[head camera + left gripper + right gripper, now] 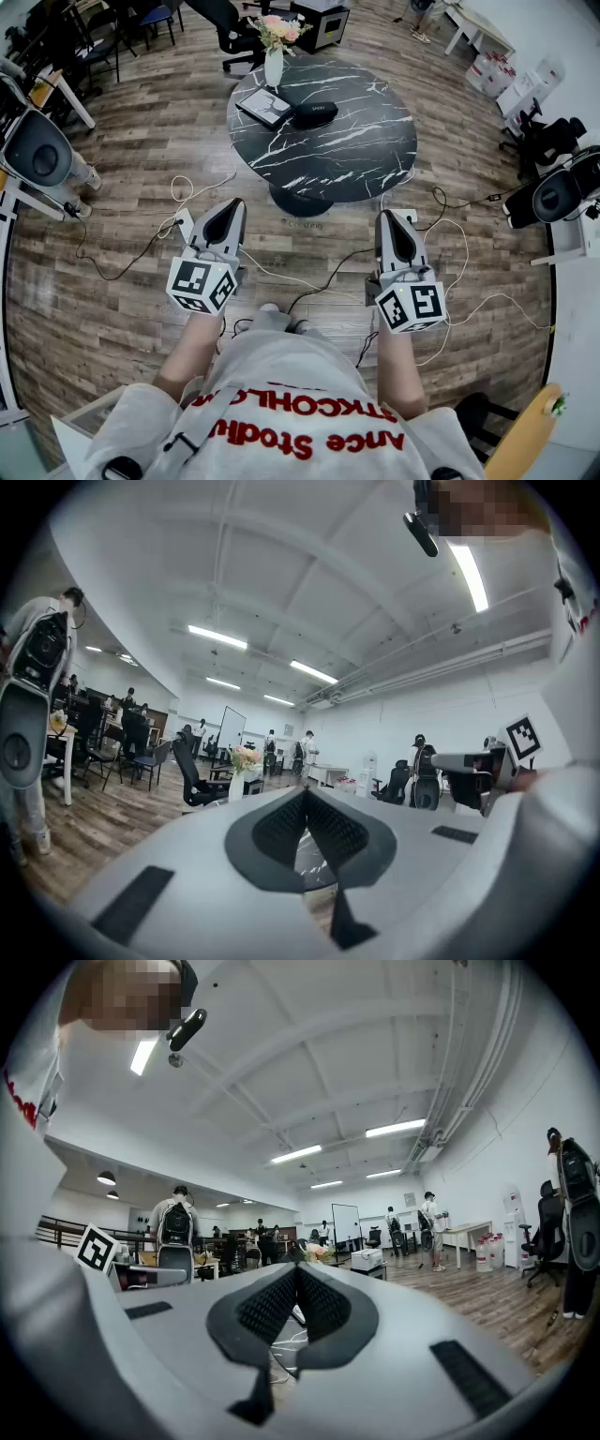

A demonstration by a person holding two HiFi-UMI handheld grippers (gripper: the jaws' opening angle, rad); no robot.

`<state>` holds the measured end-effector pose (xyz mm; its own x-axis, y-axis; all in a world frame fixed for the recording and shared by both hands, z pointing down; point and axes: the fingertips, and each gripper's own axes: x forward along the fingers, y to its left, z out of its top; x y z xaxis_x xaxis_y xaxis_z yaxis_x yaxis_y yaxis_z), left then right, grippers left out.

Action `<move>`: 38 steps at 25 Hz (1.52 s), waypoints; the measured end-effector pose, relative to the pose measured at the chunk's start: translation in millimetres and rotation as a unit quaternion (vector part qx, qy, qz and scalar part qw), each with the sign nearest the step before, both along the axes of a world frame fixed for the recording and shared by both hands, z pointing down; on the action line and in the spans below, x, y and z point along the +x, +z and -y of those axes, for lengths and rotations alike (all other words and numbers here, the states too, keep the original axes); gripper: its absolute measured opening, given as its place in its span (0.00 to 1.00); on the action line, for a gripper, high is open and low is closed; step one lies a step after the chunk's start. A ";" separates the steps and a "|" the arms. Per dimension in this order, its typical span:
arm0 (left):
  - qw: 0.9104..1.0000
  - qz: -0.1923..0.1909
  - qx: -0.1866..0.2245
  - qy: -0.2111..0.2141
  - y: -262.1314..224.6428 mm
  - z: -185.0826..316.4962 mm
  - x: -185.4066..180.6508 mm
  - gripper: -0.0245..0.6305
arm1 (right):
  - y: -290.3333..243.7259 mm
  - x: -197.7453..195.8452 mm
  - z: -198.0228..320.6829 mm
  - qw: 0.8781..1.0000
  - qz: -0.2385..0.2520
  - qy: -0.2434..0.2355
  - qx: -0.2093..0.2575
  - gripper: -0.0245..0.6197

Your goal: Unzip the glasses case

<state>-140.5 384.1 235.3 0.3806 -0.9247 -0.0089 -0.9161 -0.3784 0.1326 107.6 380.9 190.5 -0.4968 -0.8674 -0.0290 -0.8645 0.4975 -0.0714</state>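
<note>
A black glasses case (315, 113) lies on the round black marble table (366, 141), toward its far left part, well ahead of me. My left gripper (228, 208) and right gripper (392, 220) are held level over the wooden floor, short of the table, both shut with nothing between the jaws. In the left gripper view the left gripper (304, 794) has its tips meeting, and the marble top shows through the gap below them. The right gripper view shows the right gripper (296, 1269) closed the same way. The case is not visible in either gripper view.
A white vase of flowers (274, 52) and a framed picture (264, 105) stand beside the case on the table. White and black cables (309, 281) trail across the floor under my grippers. Office chairs (230, 28), desks and camera rigs (37, 150) ring the room; several people stand far off.
</note>
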 end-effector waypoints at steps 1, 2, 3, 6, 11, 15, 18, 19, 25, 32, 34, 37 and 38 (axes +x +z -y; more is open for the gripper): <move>1.000 -0.001 -0.001 0.001 -0.4 -2.3 0.5 0.05 | -0.8 1.1 -2.8 1.000 0.001 0.001 0.001 0.06; 1.000 -0.001 -0.001 0.002 -0.8 -4.5 0.8 0.05 | -1.8 1.8 -5.6 1.000 0.003 0.002 0.003 0.06; 1.000 -0.002 -0.001 0.003 -1.0 -6.7 0.8 0.05 | -2.8 1.8 -8.2 1.000 0.003 0.003 0.004 0.06; 1.000 -0.006 0.000 0.004 -1.6 -11.4 -0.3 0.05 | -5.7 -1.2 -13.4 1.000 0.000 0.004 0.010 0.06; 1.000 -0.007 0.008 0.011 -6.2 -15.0 0.5 0.05 | -14.1 -7.0 -18.4 1.000 0.006 0.004 0.023 0.06; 1.000 -0.007 0.005 0.011 -5.5 -12.5 0.8 0.05 | -9.5 -3.8 -20.0 1.000 0.024 0.005 0.017 0.06; 1.000 -0.004 0.003 0.010 -4.0 -9.2 0.6 0.05 | -2.5 0.1 -16.2 1.000 0.028 0.005 0.009 0.06; 1.000 -0.003 0.003 0.007 -3.2 -6.8 -0.2 0.05 | 0.1 0.9 -13.2 1.000 0.029 0.004 0.007 0.06; 1.000 -0.006 -0.003 -0.014 0.1 13.4 0.4 0.05 | 10.0 1.2 19.9 0.999 0.028 -0.018 -0.005 0.06; 0.999 -0.005 -0.004 -0.049 -3.6 62.5 9.7 0.05 | 9.7 7.8 86.5 0.998 0.019 -0.058 -0.010 0.06; 0.998 -0.004 -0.004 -0.062 -2.6 81.7 14.5 0.05 | 10.2 14.9 109.1 0.998 0.017 -0.067 -0.012 0.06; 0.997 -0.006 -0.011 -0.082 2.1 112.5 23.3 0.05 | 9.2 28.2 143.8 0.996 0.012 -0.082 -0.013 0.06; 0.996 -0.006 -0.012 -0.088 2.9 121.9 27.3 0.05 | 8.3 34.0 154.7 0.996 0.009 -0.087 -0.012 0.06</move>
<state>-113.2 262.2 238.2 0.2134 -0.9769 0.0107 -0.9660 -0.2094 0.1517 141.6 226.2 198.8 -0.6386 -0.7693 -0.0188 -0.7645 0.6370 -0.0992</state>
